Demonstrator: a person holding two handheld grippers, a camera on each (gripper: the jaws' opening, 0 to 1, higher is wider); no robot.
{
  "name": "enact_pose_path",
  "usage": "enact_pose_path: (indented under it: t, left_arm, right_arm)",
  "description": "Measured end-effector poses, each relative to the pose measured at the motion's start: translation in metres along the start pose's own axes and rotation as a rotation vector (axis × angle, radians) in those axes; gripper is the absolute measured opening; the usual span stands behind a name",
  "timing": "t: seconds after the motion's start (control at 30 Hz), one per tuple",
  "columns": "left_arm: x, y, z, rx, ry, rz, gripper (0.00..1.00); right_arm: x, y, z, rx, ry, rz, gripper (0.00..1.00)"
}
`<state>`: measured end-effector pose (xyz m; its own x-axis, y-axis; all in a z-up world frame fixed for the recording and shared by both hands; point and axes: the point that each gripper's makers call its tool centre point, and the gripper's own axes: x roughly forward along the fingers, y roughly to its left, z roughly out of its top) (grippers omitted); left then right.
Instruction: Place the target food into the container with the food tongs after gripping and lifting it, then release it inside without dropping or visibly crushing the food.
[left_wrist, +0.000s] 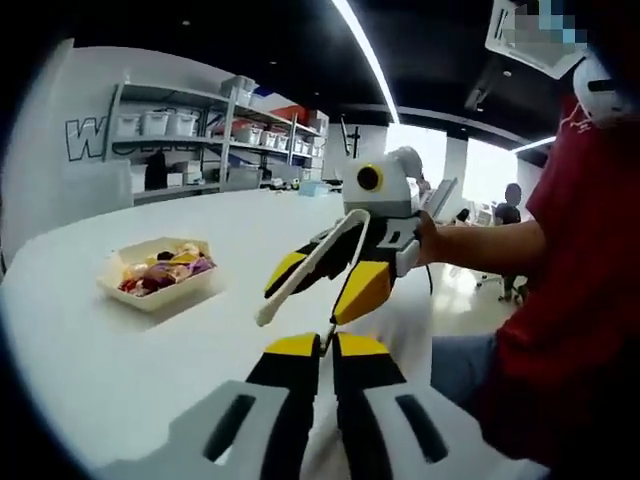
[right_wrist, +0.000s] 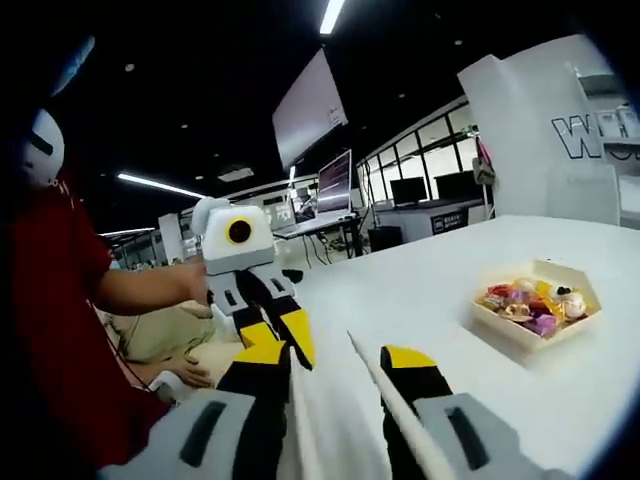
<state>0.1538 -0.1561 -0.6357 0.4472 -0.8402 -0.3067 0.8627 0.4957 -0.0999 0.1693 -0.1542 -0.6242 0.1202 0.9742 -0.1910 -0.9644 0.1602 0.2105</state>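
White table (left_wrist: 120, 370) carries a container (left_wrist: 158, 275) of mixed food (left_wrist: 165, 270) near its far edge. Right gripper (left_wrist: 318, 290) clasps the food tongs (left_wrist: 305, 270), left gripper (left_wrist: 322, 355) is clenched on nothing, both well apart from it. Gripping, lifting and release are all, I judge, not yet done.

Cream tray (left_wrist: 158, 295) at left centre holds purple, yellow, red food (left_wrist: 165, 270) on a white table (left_wrist: 90, 360); black-and-yellow grippers; red shirt (left_wrist: 570, 300) at right

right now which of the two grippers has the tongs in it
The right gripper: its yellow-tipped jaws are shut on the pale food tongs. The left gripper holds nothing, jaws together.
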Motion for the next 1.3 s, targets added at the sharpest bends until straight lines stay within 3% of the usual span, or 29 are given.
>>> enact_pose_path:
  t: [0.2,0.27,0.3,0.33,0.37,0.4,0.43,0.47,0.5,0.57,0.87,0.93,0.97,1.0,1.17,1.3]
  left_arm:
    - [-0.003,0.007,-0.010,-0.045,0.010,0.007,0.02]
    - [-0.007,0.011,-0.011,-0.046,0.008,0.025,0.01]
    - [-0.010,0.012,-0.016,-0.076,0.029,0.034,0.01]
    - [-0.009,0.014,-0.012,-0.069,0.001,0.039,0.01]
    - [-0.010,0.018,-0.013,-0.063,0.006,0.051,0.01]
    - [-0.010,0.020,-0.018,-0.056,0.032,0.057,0.01]
    - [-0.010,0.021,-0.024,0.004,0.065,0.053,0.01]
    - [-0.007,0.017,-0.023,-0.016,0.048,0.042,0.01]
    - [-0.008,0.007,-0.028,-0.066,0.069,-0.002,0.01]
    - [-0.008,0.014,-0.023,-0.044,0.032,0.028,0.01]
    - [-0.009,0.021,-0.036,-0.062,0.062,0.039,0.01]
    - [-0.010,0.023,-0.037,-0.067,0.063,0.041,0.01]
    - [-0.011,0.023,-0.037,-0.073,0.061,0.043,0.01]
    - [-0.010,0.024,-0.036,-0.081,0.059,0.044,0.01]
    - [-0.011,0.028,-0.041,-0.092,0.074,0.057,0.02]
    - [-0.012,0.032,-0.045,-0.106,0.079,0.069,0.02]
  right_arm:
    - [-0.008,-0.007,-0.013,-0.012,0.060,-0.025,0.26]
    - [-0.013,-0.014,-0.014,-0.036,0.069,-0.057,0.14]
    - [-0.017,-0.017,-0.016,-0.043,0.076,-0.073,0.03]
    - [-0.020,-0.020,-0.013,-0.053,0.070,-0.081,0.00]
    - [-0.021,-0.017,-0.013,-0.033,0.068,-0.061,0.00]
    - [-0.020,-0.023,-0.003,-0.006,0.016,-0.093,0.00]
    - [-0.020,-0.027,-0.002,0.006,0.011,-0.117,0.00]
    - [-0.020,-0.028,-0.005,0.003,0.021,-0.121,0.00]
    - [-0.020,-0.028,-0.006,0.004,0.023,-0.118,0.00]
    - [-0.018,-0.026,-0.010,0.006,0.039,-0.117,0.00]
    - [-0.025,-0.029,-0.035,-0.018,0.126,-0.151,0.00]
    - [-0.032,-0.048,-0.033,-0.070,0.115,-0.247,0.00]
    - [-0.037,-0.058,-0.028,-0.028,0.077,-0.326,0.00]
    - [-0.038,-0.064,-0.026,-0.010,0.055,-0.354,0.02]
    - [-0.046,-0.065,-0.029,-0.057,0.056,-0.349,0.10]
    - [-0.045,-0.067,-0.039,0.010,0.053,-0.346,0.34]
